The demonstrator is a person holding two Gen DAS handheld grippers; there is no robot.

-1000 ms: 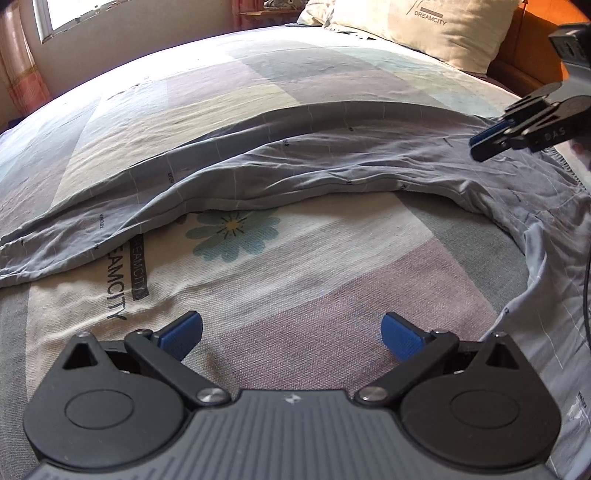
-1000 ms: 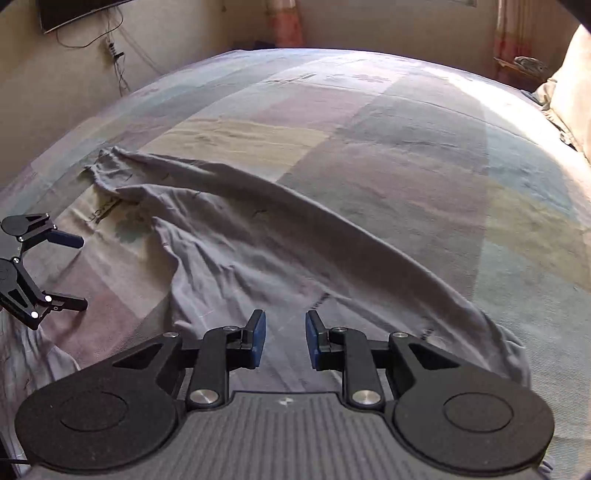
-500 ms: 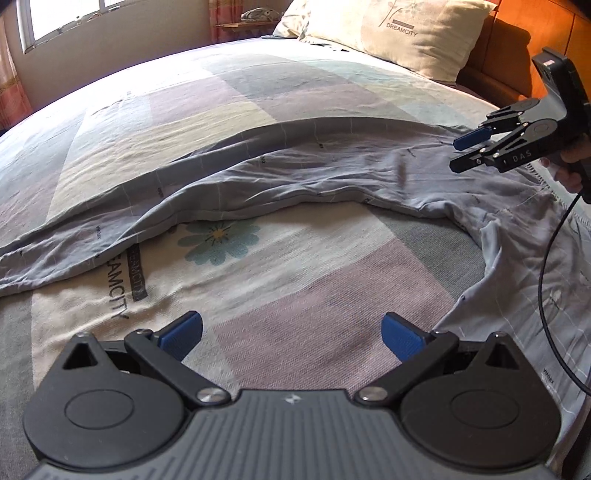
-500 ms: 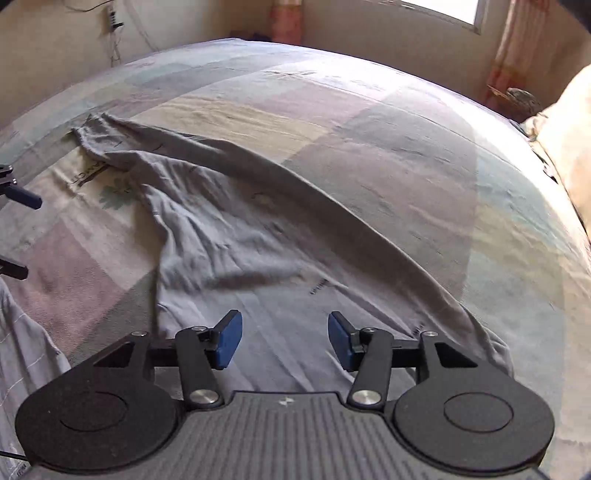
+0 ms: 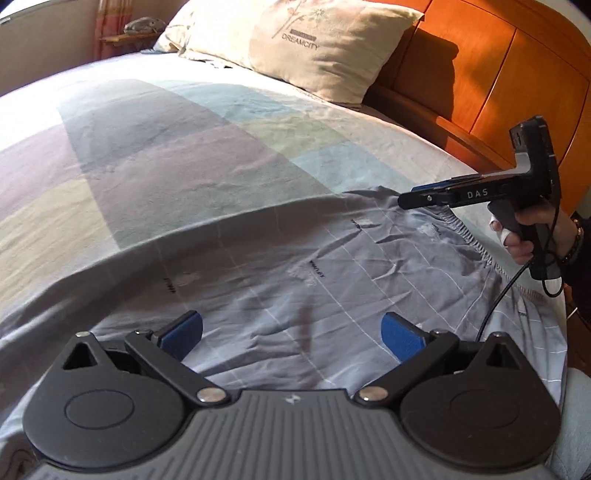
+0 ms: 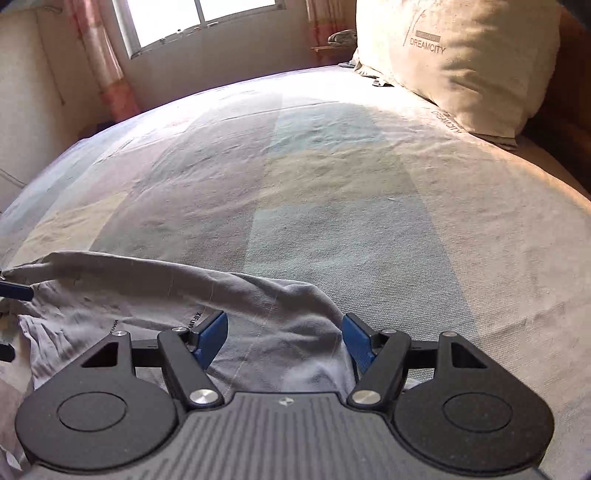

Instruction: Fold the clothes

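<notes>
Grey trousers point(image 5: 332, 266) with thin white lines lie spread across the bed, elastic waistband point(image 5: 476, 243) at the right. My left gripper point(image 5: 291, 332) hovers open low over the cloth, with nothing between its blue pads. My right gripper point(image 5: 406, 199) shows side-on at the waistband's far corner, held by a hand point(image 5: 524, 240). In the right wrist view it point(image 6: 284, 336) stands open astride a raised corner of the trousers point(image 6: 280, 325), pads apart on either side of the fold. One of the left gripper's fingers point(image 6: 16, 290) pokes in at the far left edge.
A patchwork bedsheet point(image 5: 184, 147) covers the bed. A cream pillow point(image 5: 314, 48) leans on the orange wooden headboard point(image 5: 498, 92). A black cable point(image 5: 495, 306) hangs from the right gripper over the cloth. A window point(image 6: 195, 18) and curtains are on the far wall.
Both grippers have swung toward the headboard end. The left one moved from bare sheet to above the trousers. The right one opened wider and came down over the cloth's corner.
</notes>
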